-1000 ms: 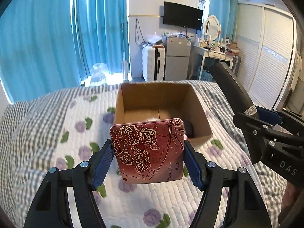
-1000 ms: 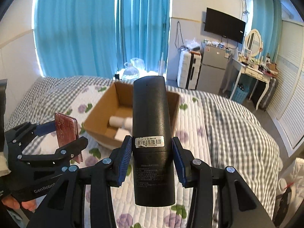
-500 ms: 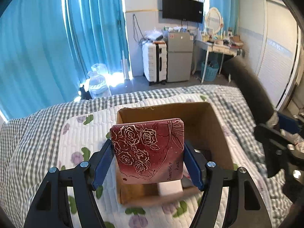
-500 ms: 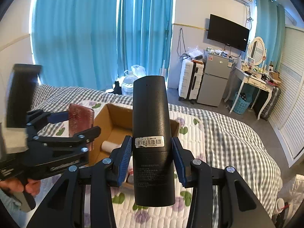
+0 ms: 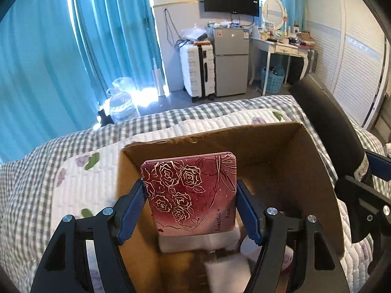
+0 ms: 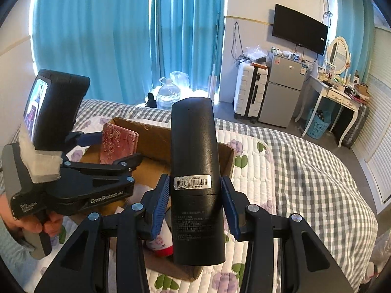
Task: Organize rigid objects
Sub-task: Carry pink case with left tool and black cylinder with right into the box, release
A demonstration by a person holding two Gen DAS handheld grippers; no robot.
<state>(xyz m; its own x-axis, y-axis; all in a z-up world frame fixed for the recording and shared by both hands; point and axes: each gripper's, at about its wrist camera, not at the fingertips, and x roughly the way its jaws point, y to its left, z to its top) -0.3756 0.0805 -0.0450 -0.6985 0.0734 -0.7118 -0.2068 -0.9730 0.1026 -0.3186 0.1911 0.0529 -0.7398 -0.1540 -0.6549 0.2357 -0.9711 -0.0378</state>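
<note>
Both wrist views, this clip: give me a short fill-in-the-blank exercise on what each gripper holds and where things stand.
1. The left gripper is shut on a red tin decorated with ______.
2. The right gripper is shut on a ______ cylinder bearing a barcode label.
3. The tin is held over the open cardboard ______, which sits on the quilted bed.
4. The curtains behind the bed are ______.

Missing words: roses; black; box; blue

Rose-patterned red tin (image 5: 190, 193), black cylinder (image 6: 195, 161)
</note>
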